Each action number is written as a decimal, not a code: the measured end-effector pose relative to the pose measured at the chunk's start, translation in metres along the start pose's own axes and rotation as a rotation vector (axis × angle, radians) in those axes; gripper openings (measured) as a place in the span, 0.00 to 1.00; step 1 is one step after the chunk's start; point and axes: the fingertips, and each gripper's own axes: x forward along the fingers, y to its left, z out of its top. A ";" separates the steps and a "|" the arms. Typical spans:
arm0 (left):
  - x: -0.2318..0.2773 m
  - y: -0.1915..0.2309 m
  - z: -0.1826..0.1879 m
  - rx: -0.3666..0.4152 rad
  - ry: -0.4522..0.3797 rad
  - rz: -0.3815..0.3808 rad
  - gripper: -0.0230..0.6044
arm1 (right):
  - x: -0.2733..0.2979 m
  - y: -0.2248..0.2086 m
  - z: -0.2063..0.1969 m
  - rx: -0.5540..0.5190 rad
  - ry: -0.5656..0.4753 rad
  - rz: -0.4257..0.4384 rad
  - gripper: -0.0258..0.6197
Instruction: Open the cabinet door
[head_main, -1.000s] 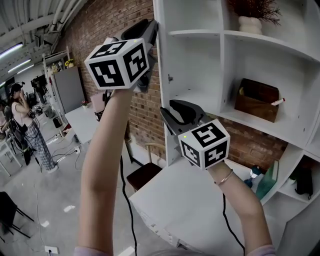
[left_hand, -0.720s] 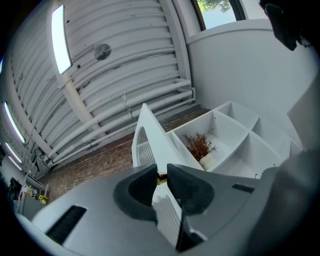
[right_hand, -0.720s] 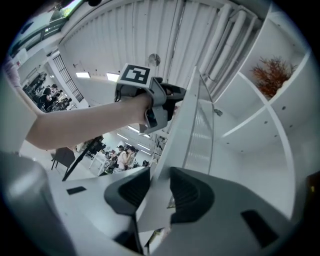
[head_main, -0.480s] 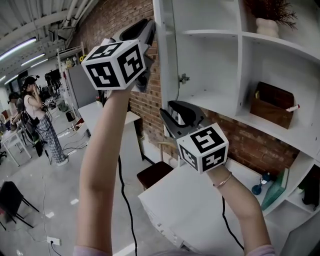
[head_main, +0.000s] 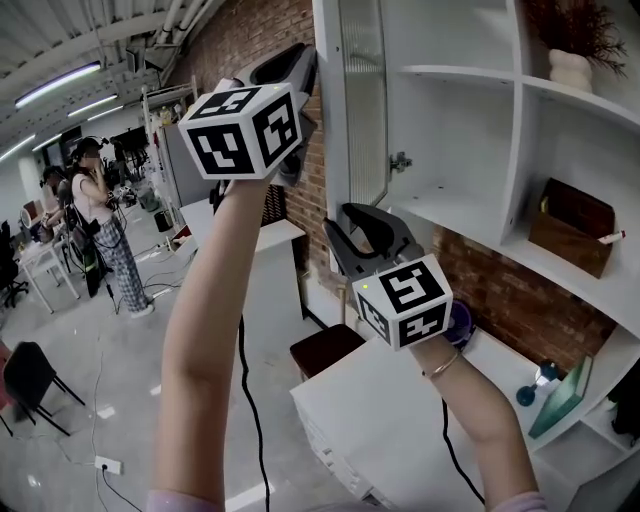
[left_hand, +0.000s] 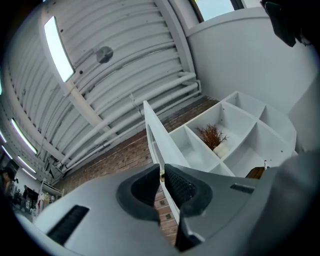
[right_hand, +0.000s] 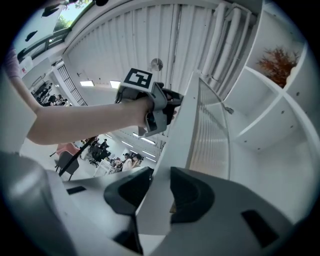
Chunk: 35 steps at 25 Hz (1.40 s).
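The cabinet door (head_main: 362, 110), white-framed with a ribbed pane, stands swung wide from the left side of the white shelf unit (head_main: 516, 150), edge-on to the head view. The right gripper (head_main: 345, 228) has its jaws set wide on the door's free edge low down, a pad pressed to each face of the frame. The left gripper (head_main: 300, 70) is raised near the top of that edge with its jaws closing; only a narrow slit is left, the door's edge lines up with it, and I cannot make out the pads clamping anything. In the upper right compartment a cream vase (head_main: 572, 70) stands upright holding a dried reddish sprig (head_main: 575, 25). The compartment below it holds a dark wooden box (head_main: 570, 225), open at the top, with a white pen (head_main: 610, 237) poking out at its right end. Lower still, something small and blue (head_main: 541, 377) sits beside a flat teal item (head_main: 562, 398) that leans; both are too small to tell.
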 end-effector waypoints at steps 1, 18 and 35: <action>-0.003 0.003 -0.003 0.003 0.006 0.007 0.08 | 0.003 0.002 0.000 -0.003 -0.004 0.003 0.25; -0.041 0.072 -0.047 0.014 0.112 0.128 0.08 | 0.073 0.034 -0.035 0.016 0.035 0.059 0.19; -0.142 0.097 -0.108 -0.034 0.185 0.210 0.08 | 0.104 0.043 -0.081 0.080 0.115 0.057 0.17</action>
